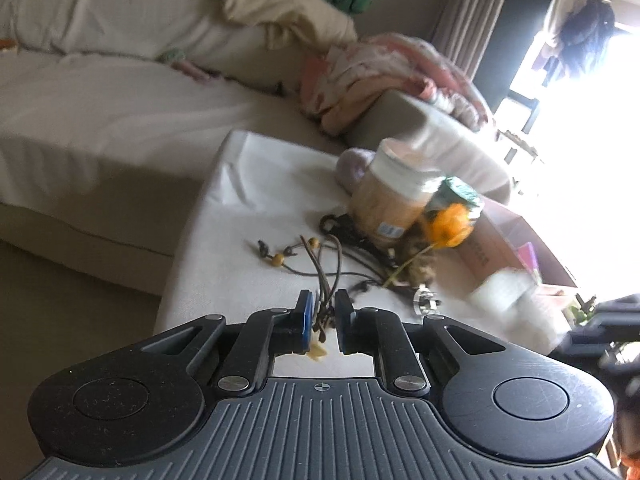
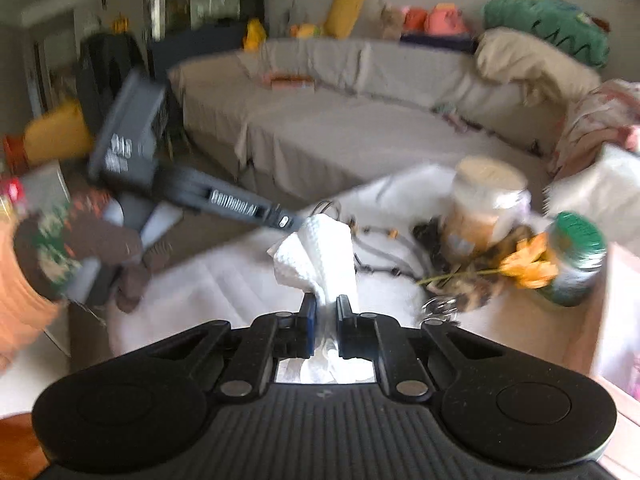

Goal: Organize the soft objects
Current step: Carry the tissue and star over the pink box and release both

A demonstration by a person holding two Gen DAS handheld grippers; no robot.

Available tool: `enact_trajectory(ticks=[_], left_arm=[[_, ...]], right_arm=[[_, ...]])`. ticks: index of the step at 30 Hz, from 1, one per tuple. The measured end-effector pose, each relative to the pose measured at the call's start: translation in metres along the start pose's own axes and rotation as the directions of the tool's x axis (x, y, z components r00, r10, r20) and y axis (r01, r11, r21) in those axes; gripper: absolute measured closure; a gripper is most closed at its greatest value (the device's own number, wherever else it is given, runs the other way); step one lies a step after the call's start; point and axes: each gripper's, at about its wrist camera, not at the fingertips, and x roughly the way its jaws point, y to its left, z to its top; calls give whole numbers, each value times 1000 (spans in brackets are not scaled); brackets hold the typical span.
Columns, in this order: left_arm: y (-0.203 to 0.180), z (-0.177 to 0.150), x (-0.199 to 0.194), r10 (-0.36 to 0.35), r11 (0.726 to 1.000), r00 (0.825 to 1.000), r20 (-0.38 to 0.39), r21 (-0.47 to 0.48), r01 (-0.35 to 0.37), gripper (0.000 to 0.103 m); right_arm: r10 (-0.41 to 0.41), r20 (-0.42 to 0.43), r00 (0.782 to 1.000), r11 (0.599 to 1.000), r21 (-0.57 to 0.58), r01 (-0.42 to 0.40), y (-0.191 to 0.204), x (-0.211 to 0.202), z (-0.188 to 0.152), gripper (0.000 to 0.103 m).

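Right hand-held gripper (image 2: 326, 312), jaws clenched on a crumpled white paper towel (image 2: 320, 256) that rises from between the pads, above the desk's (image 2: 224, 280) near edge. Left hand-held gripper (image 1: 324, 314), jaws closed on brown beaded cords (image 1: 320, 264) trailing across the white desk top. Behind them, toward the far right corner: white-lidded jar (image 1: 394, 196), green-lidded jar (image 1: 456, 196), orange flower (image 1: 448, 228).

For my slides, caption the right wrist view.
Right gripper pinching a white paper towel above a cluttered white table.
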Motion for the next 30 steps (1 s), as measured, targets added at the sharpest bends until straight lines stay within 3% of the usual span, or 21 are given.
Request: enact_trajectory(ticks=[4, 7, 11, 16, 19, 21, 24, 25, 30], left_arm=[[-28, 0, -27, -57, 998, 998, 29, 35, 56, 89], [-69, -2, -40, -141, 983, 990, 4, 122, 140, 89], [-131, -5, -37, -277, 932, 958, -73, 221, 286, 88], [-218, 19, 1, -408, 842, 903, -139, 325, 430, 88], [-269, 45, 35, -416, 810, 901, -122, 402, 428, 88], [-284, 65, 65, -429, 814, 897, -104, 386, 434, 88], [-275, 78, 114, -469, 842, 874, -128, 235, 486, 85], [-267, 77, 124, -473, 851, 873, -118, 197, 487, 85], [-209, 66, 147, -406, 906, 912, -62, 105, 411, 85]], right_arm=[[-97, 55, 994, 995, 28, 96, -6, -55, -17, 93], [-187, 41, 982, 980, 72, 184, -17, -90, -44, 93], [-310, 17, 951, 938, 171, 303, -39, -131, -79, 93], [-442, 47, 896, 866, 281, 413, -74, -179, -94, 93], [-480, 84, 873, 847, 304, 436, -99, -191, -82, 93], [-483, 107, 869, 842, 331, 427, -119, -191, -71, 93], [-483, 128, 866, 830, 383, 406, -159, -181, -51, 93], [-479, 128, 869, 825, 403, 396, -172, -174, -45, 93], [-430, 63, 901, 806, 475, 352, -228, -119, -12, 93]])
